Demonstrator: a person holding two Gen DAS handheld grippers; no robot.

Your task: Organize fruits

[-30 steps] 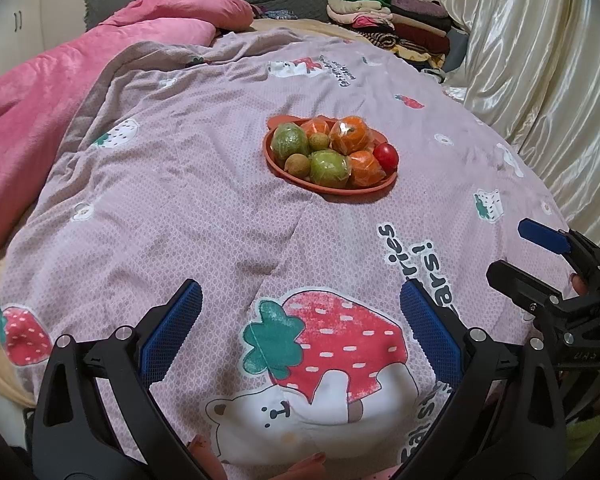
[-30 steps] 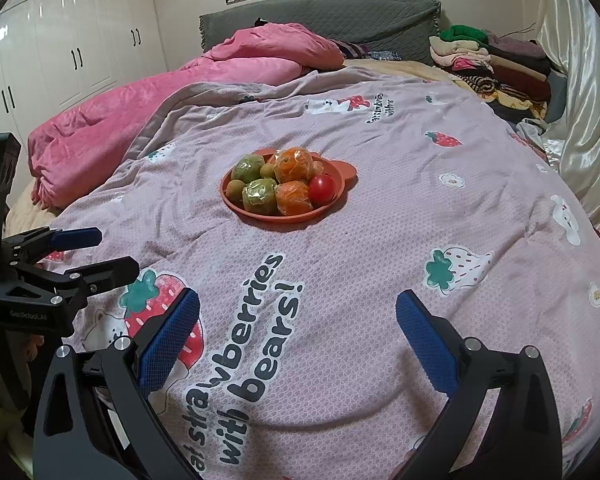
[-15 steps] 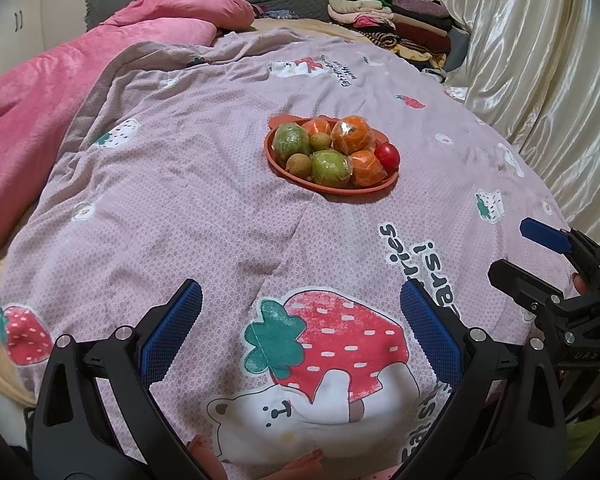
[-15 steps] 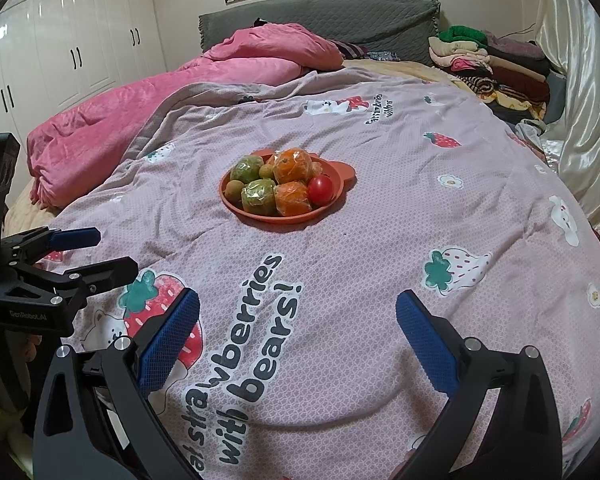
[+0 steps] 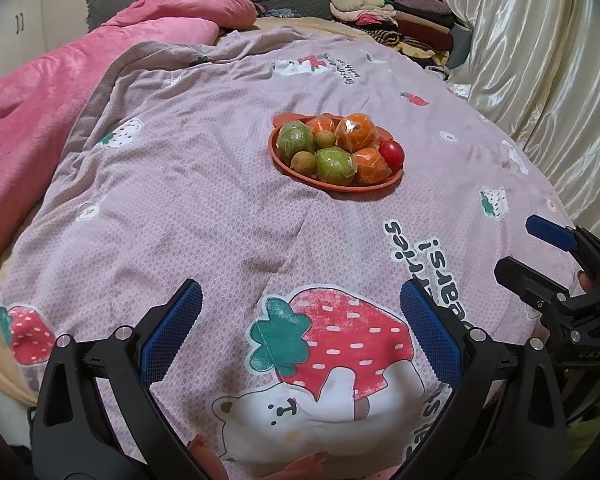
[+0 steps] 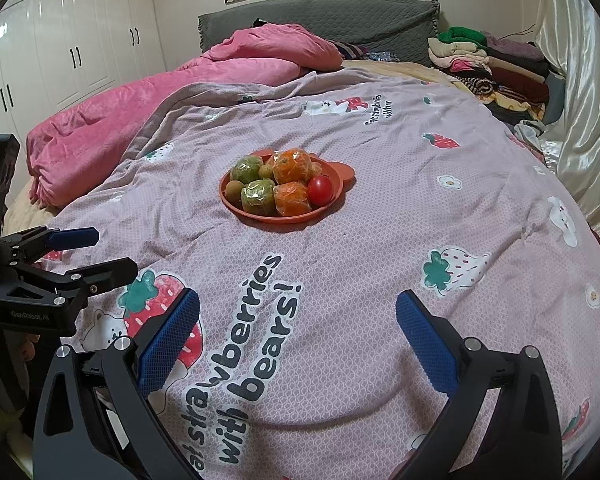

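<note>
An orange plate sits mid-bed on a lilac strawberry-print quilt. It holds two wrapped green fruits, wrapped oranges, small brownish fruits and a red tomato. My left gripper hovers open and empty over the quilt's near end, well short of the plate. My right gripper is likewise open and empty; it also shows at the right edge of the left wrist view.
A pink blanket lies bunched along the left. Folded clothes are stacked at the far right by a shiny curtain. White wardrobes stand left. Fingers show below.
</note>
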